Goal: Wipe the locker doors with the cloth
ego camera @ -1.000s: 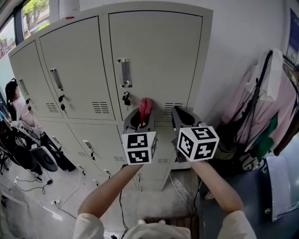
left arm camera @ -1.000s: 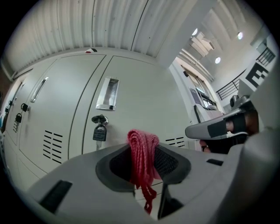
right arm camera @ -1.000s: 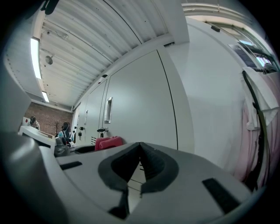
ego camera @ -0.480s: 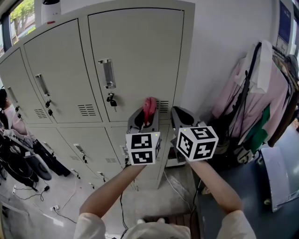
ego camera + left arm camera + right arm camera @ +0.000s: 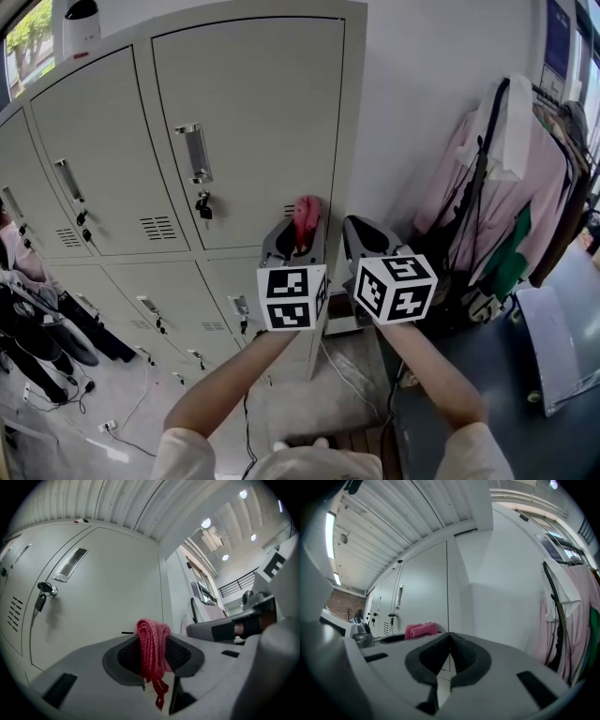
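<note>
The left gripper had its fingers clamped on a folded pink cloth. The cloth's top fold stood above them and a loose end hung below, while the stretch between the pads was hidden. The right gripper, just to the right, had its fingers closed together on nothing. Ahead stood the grey locker door, the cloth near its lower right corner; whether they touched could not be made out. A key hung left of the fingers. Clothes to the right were partly cut off.

Three near views toward lockers
</note>
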### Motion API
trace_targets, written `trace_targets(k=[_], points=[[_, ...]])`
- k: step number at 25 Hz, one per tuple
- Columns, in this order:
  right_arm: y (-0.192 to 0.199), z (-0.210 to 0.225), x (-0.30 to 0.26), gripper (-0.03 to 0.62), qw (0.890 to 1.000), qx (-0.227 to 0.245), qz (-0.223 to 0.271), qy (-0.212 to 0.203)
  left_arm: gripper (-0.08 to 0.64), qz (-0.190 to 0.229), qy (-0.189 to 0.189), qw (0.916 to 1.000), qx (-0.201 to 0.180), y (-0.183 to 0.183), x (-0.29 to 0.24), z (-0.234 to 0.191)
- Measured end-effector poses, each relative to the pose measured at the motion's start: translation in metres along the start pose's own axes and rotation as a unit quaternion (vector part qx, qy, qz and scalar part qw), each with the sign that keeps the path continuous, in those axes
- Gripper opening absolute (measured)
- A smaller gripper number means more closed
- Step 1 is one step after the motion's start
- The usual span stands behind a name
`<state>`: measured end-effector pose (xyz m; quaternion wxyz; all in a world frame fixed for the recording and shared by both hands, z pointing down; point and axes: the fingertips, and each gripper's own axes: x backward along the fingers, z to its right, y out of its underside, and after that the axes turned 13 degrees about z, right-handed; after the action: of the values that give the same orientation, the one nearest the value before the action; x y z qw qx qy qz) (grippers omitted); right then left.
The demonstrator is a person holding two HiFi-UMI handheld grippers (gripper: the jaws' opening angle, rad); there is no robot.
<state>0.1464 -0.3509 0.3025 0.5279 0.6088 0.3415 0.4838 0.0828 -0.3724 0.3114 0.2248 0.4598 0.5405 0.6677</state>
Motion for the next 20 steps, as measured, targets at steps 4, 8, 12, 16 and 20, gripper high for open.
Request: trace_targets(k=[4, 8, 12, 16, 20], points=[[0.001, 0.005, 0.001, 0.002, 1.000, -0.002, 0.001, 0.008, 0.124, -0.009, 0.028, 0.9994, 0.019, 0.004, -0.005, 0.012], [0.003, 0.002, 0.000, 0.002, 1.000, -0.002, 0.000, 0.007, 0.124, -0.009, 0.040, 0.9987, 0.028, 0.004, -0.001, 0.014], [0.002, -0.006, 0.000, 0.002, 1.000, -0.012, 0.002, -0.004, 0.124, 0.002, 0.040, 0.9990, 0.022, 0.001, 0.017, 0.007], [0.004, -0.023, -0.012, 0.002, 1.000, -0.019, 0.003, -0.023, 0.124, 0.007, 0.009, 0.9999, 0.004, -0.005, 0.039, -0.020], [0.010, -0.055, -0.027, 0.002, 0.998, -0.027, 0.000, -0.056, 0.124, 0.001, -0.032, 0.9994, -0.012, -0.010, 0.063, -0.056]])
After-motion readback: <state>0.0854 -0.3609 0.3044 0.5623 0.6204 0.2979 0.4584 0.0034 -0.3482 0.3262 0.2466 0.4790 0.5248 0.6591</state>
